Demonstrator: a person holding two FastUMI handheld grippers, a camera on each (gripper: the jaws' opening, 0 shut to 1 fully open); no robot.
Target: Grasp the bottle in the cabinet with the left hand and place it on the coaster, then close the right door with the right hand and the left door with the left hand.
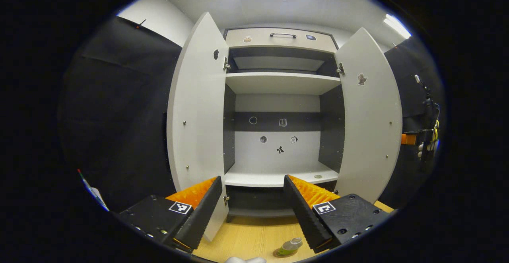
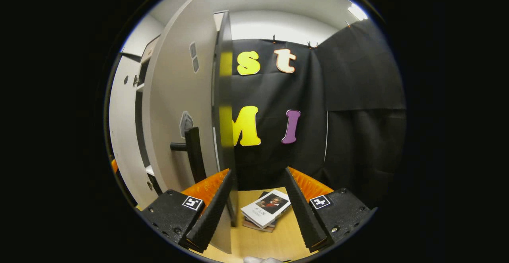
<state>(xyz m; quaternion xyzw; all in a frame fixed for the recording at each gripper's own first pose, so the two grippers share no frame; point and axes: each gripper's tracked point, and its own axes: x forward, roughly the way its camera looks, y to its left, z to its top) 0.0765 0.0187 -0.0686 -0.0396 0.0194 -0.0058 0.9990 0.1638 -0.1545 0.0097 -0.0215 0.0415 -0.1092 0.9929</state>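
I hold my left gripper [image 1: 252,203] spread at 6 o'clock, the bottle [image 1: 290,246] seemingly on its coaster [image 1: 283,252]. My right gripper [image 2: 257,207], jaws wide, flanks the right door [image 2: 223,108] to close it.

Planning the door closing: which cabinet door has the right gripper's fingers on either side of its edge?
The right door: the right gripper straddles its edge. The left door has nothing around it.
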